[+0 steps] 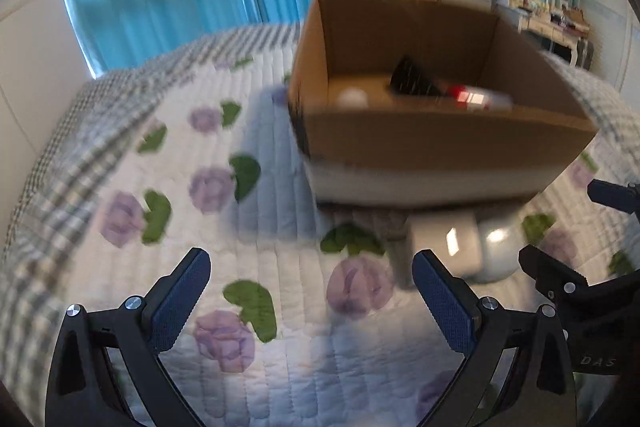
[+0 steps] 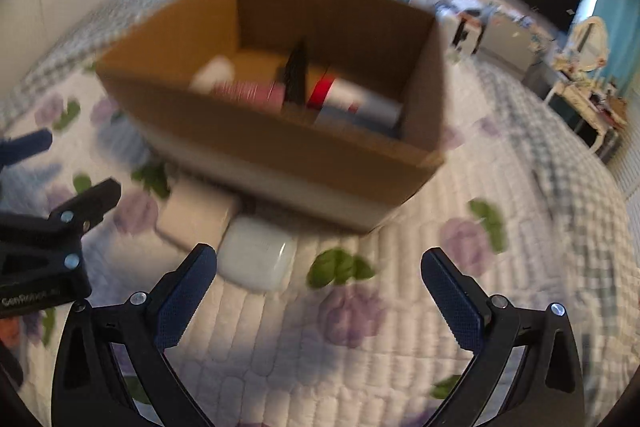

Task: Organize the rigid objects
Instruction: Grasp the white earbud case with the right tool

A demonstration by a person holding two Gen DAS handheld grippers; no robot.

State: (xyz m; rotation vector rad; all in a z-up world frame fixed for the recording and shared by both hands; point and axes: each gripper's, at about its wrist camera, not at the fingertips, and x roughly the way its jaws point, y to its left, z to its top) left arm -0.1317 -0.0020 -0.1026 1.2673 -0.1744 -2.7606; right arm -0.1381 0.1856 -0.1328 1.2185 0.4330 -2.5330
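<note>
White, seemingly rounded case point(image 2: 256, 259) lies just beyond spread jaws.

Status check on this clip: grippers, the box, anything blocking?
Left gripper open, empty. Right gripper open, empty. Cardboard box on quilt, already holding items; two white objects still outside at its base. Nothing in the way.

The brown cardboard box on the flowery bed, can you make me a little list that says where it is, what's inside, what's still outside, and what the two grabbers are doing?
place: open brown cardboard box on white quilted bedspread with purple flowers
inside: black ridged object, white and red tube, pink packet, white round item; blurry
outside: white flat box and white rounded case, on the quilt beside the box
left hand-held gripper: open, empty
right hand-held gripper: open, empty
</note>
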